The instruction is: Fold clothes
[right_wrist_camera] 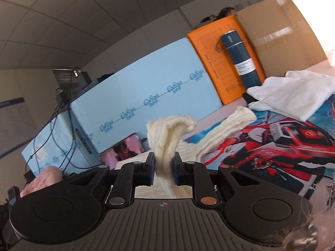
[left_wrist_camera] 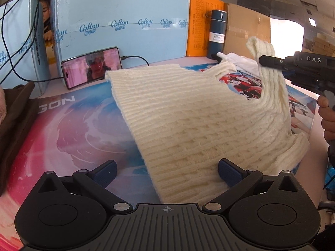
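Observation:
A cream knitted vest (left_wrist_camera: 188, 117) lies spread on the printed mat (left_wrist_camera: 69, 125). My left gripper (left_wrist_camera: 167, 172) stands open just above its near edge; the right pad (left_wrist_camera: 229, 173) rests over the knit and the left pad (left_wrist_camera: 104, 172) is over the mat. At the right, my right gripper (left_wrist_camera: 262, 60) lifts one shoulder strap (left_wrist_camera: 261, 48) off the table. In the right wrist view that gripper (right_wrist_camera: 164, 163) is shut on the cream strap (right_wrist_camera: 167, 138), which bunches up between the pads. The other strap (right_wrist_camera: 230, 121) lies over the mat.
Light blue boxes (left_wrist_camera: 125, 27), an orange box (left_wrist_camera: 201, 25), a cardboard box (left_wrist_camera: 249, 25) and a blue flask (left_wrist_camera: 217, 33) line the back. A phone (left_wrist_camera: 92, 67) leans there on a cable. White folded cloth (right_wrist_camera: 293, 96) lies back right; brown clothing (left_wrist_camera: 16, 117) sits left.

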